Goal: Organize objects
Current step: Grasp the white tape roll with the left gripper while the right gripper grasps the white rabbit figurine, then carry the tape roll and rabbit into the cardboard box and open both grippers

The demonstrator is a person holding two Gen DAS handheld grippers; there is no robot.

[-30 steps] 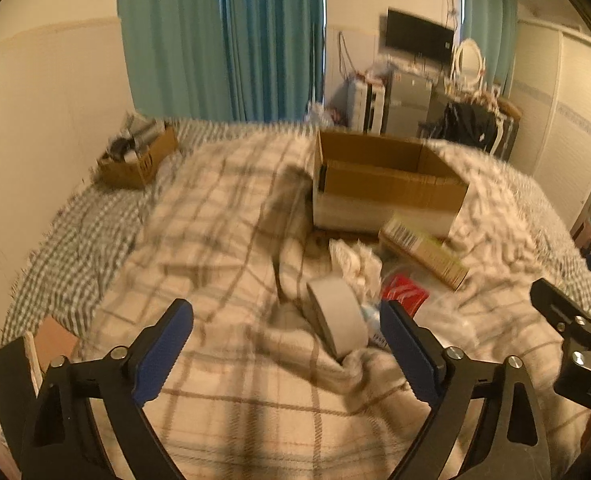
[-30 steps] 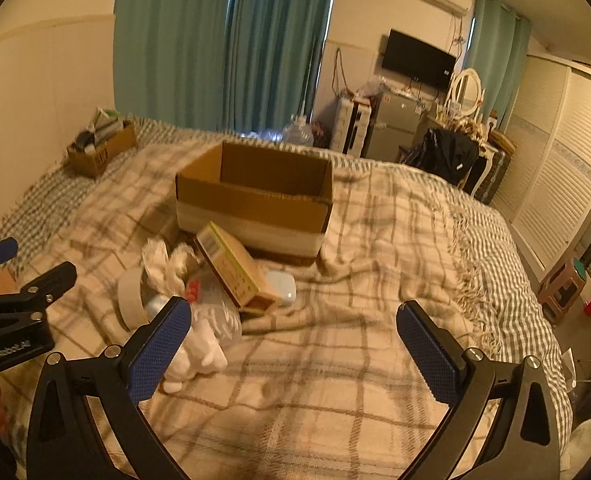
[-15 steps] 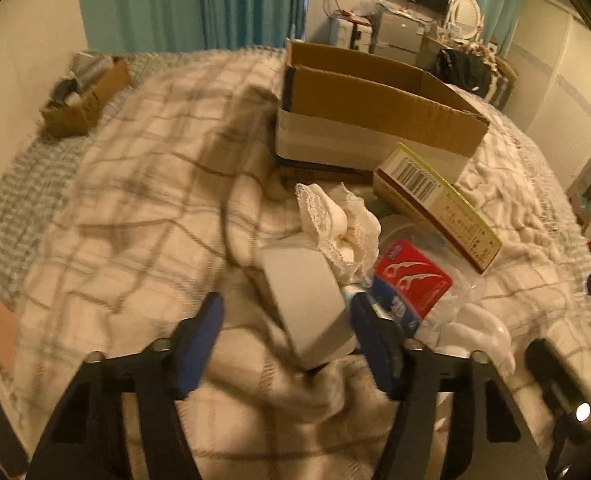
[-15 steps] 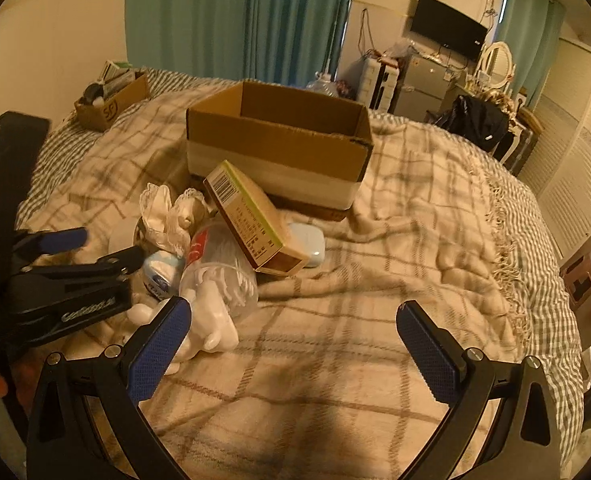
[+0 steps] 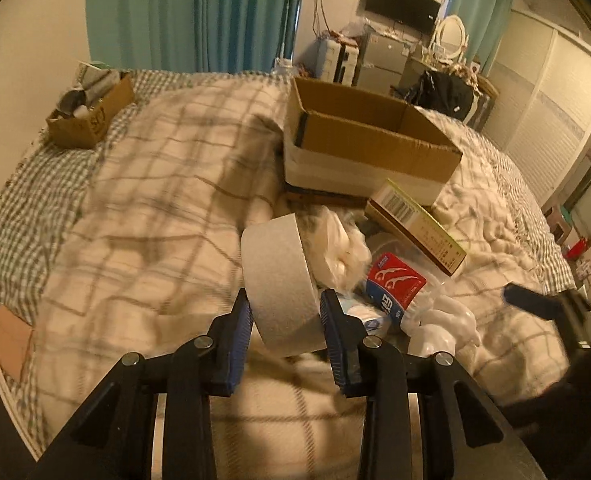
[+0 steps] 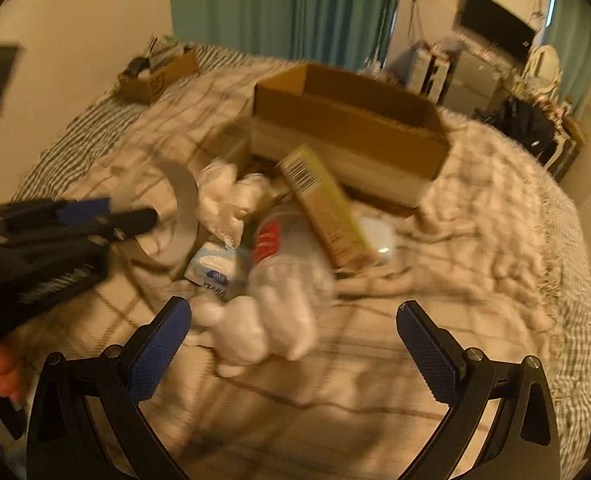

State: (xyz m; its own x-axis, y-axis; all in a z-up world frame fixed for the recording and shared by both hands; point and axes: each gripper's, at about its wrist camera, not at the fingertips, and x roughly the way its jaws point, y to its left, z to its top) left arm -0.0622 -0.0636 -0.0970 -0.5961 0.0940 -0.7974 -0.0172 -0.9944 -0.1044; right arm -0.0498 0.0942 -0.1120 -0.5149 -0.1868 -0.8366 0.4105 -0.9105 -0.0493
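- On the bed (image 5: pixel 143 208), I've just closed my left hand-held gripper (image 5: pixel 285 322) on the tape roll (image 5: pixel 279 276), beside the clutter mid-bed.
- It's secured for the cardboard box (image 5: pixel 369 142).
- Right hand-held gripper (image 6: pixel 293 344) stays wide, empty.

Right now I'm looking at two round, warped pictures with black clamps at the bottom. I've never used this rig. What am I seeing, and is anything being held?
There is no robot arm here. A person holds a two-finger clamp in each hand, and each clamp carries a wide-angle camera looking out along its fingers.

One picture comes from the left gripper. Its jaws are closed on a roll of tape.

The other comes from the right gripper. Its jaws are wide open and hold nothing.

Everything lies on a bed with a plaid blanket. Near the tape is a pile: white cloth, a clear bottle with a red label and a long yellow-green carton. Behind them stands an open cardboard box.
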